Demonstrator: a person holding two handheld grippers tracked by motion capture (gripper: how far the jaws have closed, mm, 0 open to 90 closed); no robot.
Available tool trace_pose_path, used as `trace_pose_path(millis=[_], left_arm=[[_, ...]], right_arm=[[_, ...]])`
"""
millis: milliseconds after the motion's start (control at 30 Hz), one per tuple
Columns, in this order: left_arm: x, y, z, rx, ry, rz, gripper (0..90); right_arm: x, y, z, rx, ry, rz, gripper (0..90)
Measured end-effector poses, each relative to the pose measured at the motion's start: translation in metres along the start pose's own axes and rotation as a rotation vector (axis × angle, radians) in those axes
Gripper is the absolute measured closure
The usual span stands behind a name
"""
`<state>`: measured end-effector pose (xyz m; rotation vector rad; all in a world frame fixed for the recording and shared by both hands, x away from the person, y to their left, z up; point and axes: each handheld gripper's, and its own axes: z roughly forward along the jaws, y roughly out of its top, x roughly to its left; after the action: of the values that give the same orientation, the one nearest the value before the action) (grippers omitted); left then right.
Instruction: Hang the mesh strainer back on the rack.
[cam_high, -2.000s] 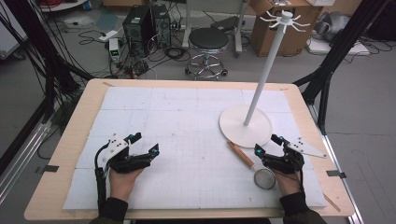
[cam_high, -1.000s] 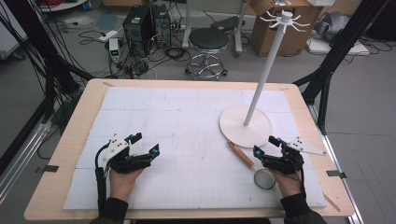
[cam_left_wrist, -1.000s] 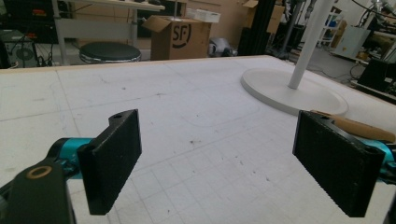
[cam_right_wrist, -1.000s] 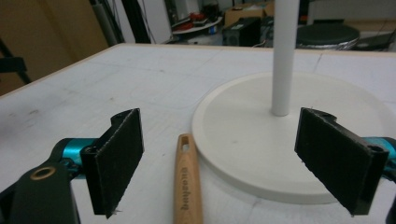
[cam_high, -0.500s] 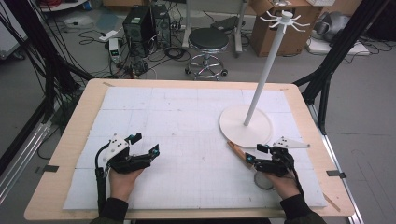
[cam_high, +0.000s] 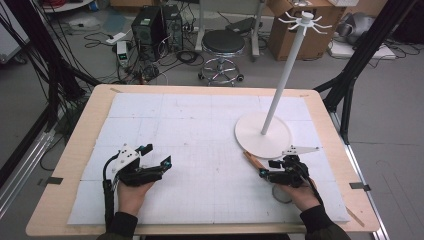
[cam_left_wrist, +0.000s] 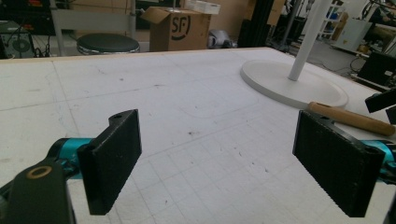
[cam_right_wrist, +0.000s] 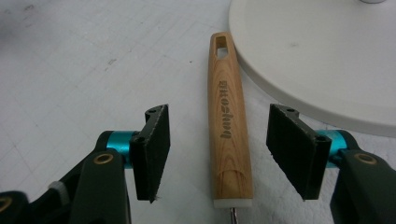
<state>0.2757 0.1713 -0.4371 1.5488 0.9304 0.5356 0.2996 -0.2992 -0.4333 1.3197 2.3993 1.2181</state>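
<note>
Now the right gripper (cam_right_wrist: 217, 154) sits low over the wooden handle (cam_right_wrist: 229, 121), its fingers (cam_right_wrist: 152, 149) apart on either side of the wood and not yet touching it; they have just been closing, with the handle lying between them. That handle rests flat on the white surface (cam_high: 200, 130), just beside the round base of the white hanging stand (cam_high: 263, 134), its slotted end pointing away from the gripper. A thin metal stem leaves the near end, and in the high view a round wire loop (cam_high: 281, 194) peeks out by the right hand, so this is probably a small strainer or whisk, though I can't tell which.

To do this well, I'd say keep the handle centred between the pads, squeeze across the wide middle of the wood and not near the pale end cap, and stay level so the far finger doesn't ride up onto the stand's base.

Over on the other side, the left gripper (cam_high: 150, 161) rests with its fingers wide apart on nothing.

Writing: the handle carries a burnt-in brand word, reading something like "baijouita", not sharp enough to be sure. In the left gripper view, a cardboard box (cam_left_wrist: 180, 25) shows "SF".
</note>
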Motion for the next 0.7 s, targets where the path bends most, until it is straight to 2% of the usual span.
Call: trace_pose_path(millis=[200,333,400,700], left_arm=[[0.000,0.000,-0.001,-0.001,0.007,0.001,15.9],[0.000,0.000,0.000,-0.002,0.008,0.002,15.9],[0.000,0.000,-0.001,-0.003,0.009,0.001,15.9],[0.000,0.000,-0.001,0.001,0.009,0.004,15.9]], right_arm=[[-0.001,0.002,0.006,0.050,0.030,0.031,42.7],[-0.001,0.003,0.009,0.073,0.019,0.034,43.0],[-0.003,0.003,0.013,0.107,0.019,0.042,44.8],[-0.002,0.003,0.015,0.116,0.009,0.024,46.6]])
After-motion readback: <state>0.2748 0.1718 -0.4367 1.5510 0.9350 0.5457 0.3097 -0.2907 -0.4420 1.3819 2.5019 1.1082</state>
